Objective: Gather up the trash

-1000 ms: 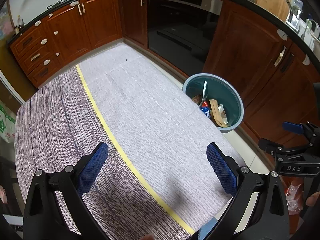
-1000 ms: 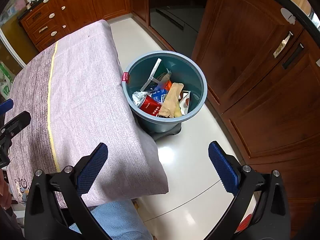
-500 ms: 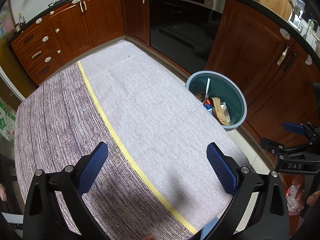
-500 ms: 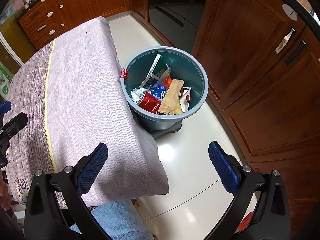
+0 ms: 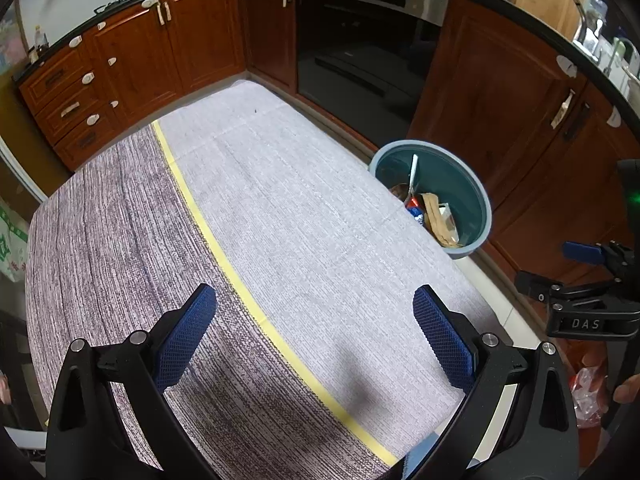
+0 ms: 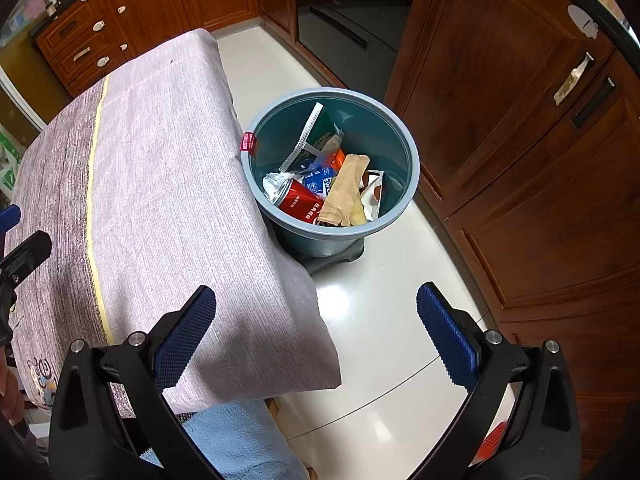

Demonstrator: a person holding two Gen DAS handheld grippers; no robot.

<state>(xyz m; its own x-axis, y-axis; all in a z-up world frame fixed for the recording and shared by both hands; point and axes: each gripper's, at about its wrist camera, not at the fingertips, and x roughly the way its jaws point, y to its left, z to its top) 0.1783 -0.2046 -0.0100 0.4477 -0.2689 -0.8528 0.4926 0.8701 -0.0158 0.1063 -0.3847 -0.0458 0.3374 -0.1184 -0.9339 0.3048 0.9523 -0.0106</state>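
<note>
A blue-grey trash bin [image 6: 404, 200] stands on the floor against the table's right edge; it also shows in the left wrist view [image 5: 482, 204]. It holds a red can [image 6: 300, 202], a brown paper bag [image 6: 344, 190], wrappers and a white strip. My left gripper [image 5: 314, 330] is open and empty above the cloth-covered table [image 5: 280, 220]. My right gripper [image 6: 316, 332] is open and empty above the table's near right corner and the floor, short of the bin. The right gripper also shows at the right edge of the left wrist view [image 5: 580, 280].
Wooden cabinets [image 6: 520, 140] and a black oven [image 5: 360, 52] stand behind and right of the bin. White tiled floor [image 6: 380, 320] lies between table and cabinets. A light blue towel [image 6: 240, 440] hangs below the table's near edge. A plastic bag [image 5: 586, 392] lies low right.
Both grippers have stayed open and empty. The left view has drifted slightly back and right over the table; the right view has shifted slightly, with the bin a little further up.
</note>
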